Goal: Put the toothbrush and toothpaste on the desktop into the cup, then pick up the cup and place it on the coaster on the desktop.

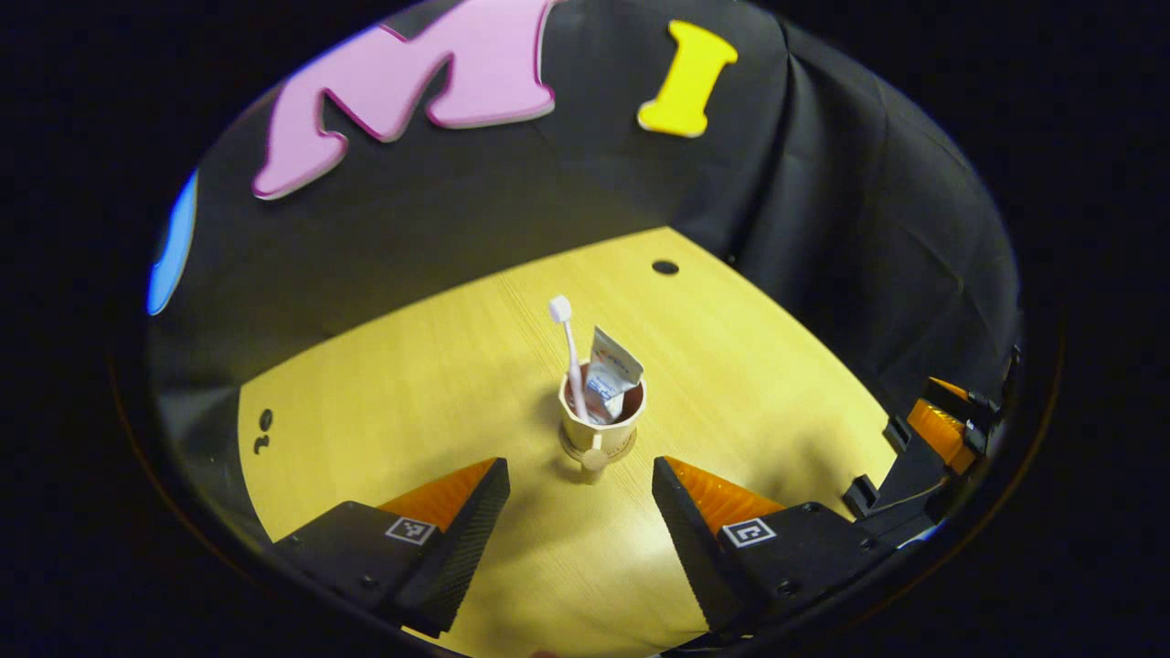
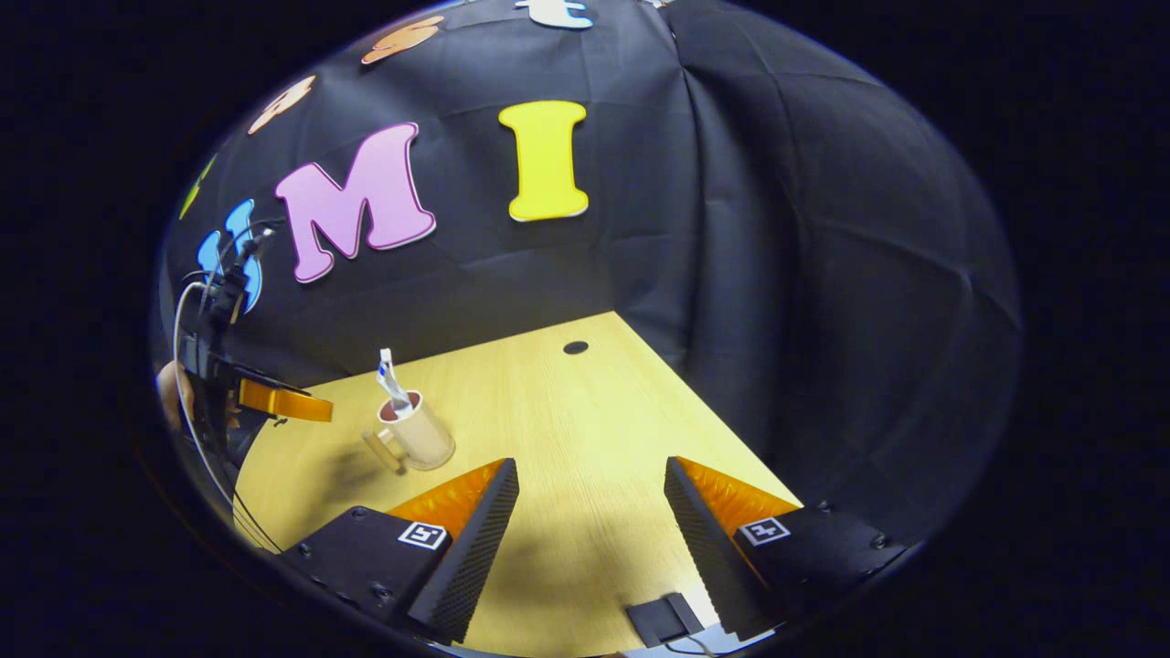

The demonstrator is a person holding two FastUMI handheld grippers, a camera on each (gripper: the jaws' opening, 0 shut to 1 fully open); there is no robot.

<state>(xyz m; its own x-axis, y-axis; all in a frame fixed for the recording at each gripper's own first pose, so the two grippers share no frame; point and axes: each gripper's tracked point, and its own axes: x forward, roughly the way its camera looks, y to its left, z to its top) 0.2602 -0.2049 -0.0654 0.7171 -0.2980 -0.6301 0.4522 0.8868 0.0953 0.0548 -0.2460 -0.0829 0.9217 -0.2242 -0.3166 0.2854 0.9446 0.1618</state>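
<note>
Both items in the cup, cup apparently on the coaster

Two of the task's things, the toothbrush (image 1: 569,352) and the toothpaste (image 1: 610,373), stood inside the cup (image 1: 601,411) in the left gripper view, brush head up and leaning toward eleven o'clock, the tube's crimped end poking up toward one o'clock. The cup sat near the middle of the counter (image 1: 411,393), its handle facing six o'clock, and a thin round disc showed under its base, which I took for the coaster (image 1: 574,448); the cup seemed to rest on it. The left gripper (image 1: 580,498) hung just short of the cup at six o'clock, jaws wide and holding nothing, the cup apart from both. At four o'clock, by the counter's edge, part of the other gripper showed.

From the right gripper view the cup (image 2: 422,431) lay at nine o'clock, well apart from the right gripper (image 2: 591,507), whose jaws were wide and empty. The toothpaste (image 2: 393,382) stuck up from the rim; the coaster could not be made out here. A hand (image 2: 172,395) held the left gripper at the far nine o'clock edge.

By my judgement the loading was done and the placing looked complete, leaving only withdrawal.
</note>
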